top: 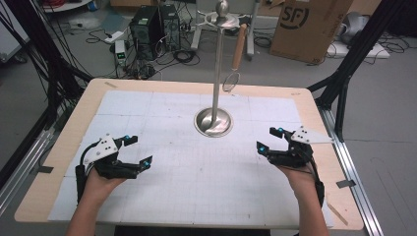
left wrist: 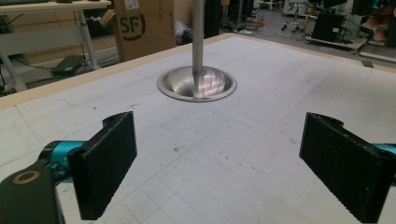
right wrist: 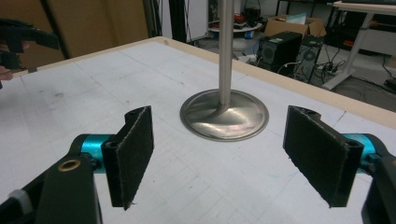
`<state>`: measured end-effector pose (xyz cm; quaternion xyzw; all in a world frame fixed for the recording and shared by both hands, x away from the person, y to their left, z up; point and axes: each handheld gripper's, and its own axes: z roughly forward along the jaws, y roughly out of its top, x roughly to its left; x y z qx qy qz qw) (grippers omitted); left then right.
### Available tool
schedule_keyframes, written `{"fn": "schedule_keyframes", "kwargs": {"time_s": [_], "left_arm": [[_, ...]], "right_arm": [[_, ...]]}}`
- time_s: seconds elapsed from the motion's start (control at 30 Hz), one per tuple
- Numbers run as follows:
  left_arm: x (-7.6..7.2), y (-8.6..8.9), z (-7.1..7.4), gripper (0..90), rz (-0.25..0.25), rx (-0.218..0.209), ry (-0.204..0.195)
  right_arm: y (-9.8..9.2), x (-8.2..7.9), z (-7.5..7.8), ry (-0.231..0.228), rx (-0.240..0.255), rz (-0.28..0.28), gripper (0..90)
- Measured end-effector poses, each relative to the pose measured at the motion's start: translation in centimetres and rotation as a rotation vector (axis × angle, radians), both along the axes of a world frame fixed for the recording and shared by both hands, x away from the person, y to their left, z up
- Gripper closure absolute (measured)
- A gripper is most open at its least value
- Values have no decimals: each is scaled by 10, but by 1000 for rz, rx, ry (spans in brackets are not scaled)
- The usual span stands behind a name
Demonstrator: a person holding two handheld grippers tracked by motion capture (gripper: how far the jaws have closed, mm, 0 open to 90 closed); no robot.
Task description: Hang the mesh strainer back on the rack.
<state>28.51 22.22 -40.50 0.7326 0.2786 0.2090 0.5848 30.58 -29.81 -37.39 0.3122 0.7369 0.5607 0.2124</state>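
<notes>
A tall metal stand (top: 217, 64) rises from a round dished base (top: 213, 122) at the middle of the table, a little toward the far side. From its top ring hangs a utensil with a wooden handle (top: 238, 46) and a wire loop at the bottom end. My left gripper (top: 138, 151) is held just above the mat at the left, open and empty. My right gripper (top: 269, 139) is at the right, also open and empty. The base (left wrist: 196, 84) lies ahead between the left jaws, and the base (right wrist: 224, 115) lies ahead between the right jaws.
A white gridded mat (top: 196, 167) covers the wooden table (top: 98, 88). Behind the table stand computer towers (top: 147, 29), cables and a cardboard box (top: 307, 27). Black frame legs (top: 344, 83) stand at the right. The other hand's gripper (right wrist: 21, 39) shows at far left.
</notes>
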Motion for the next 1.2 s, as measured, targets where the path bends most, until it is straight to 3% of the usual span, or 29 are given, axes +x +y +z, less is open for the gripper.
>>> {"fn": "schedule_keyframes", "kwargs": {"time_s": [0.23, 0.47, 0.67, 1.2], "left_arm": [[1, -1, -1, 116, -3, 10, 5], [1, -2, -2, 116, -4, 11, 5], [2, -2, -3, 116, -4, 11, 9], [3, -5, -5, 116, -7, 16, 15]], "right_arm": [[0, -10, -14, 10, -7, 7, 236], [1, -10, -21, 19, -22, 9, 227], [2, -12, -31, 59, -14, 22, 202], [2, -16, -28, 44, -3, 19, 191]]}}
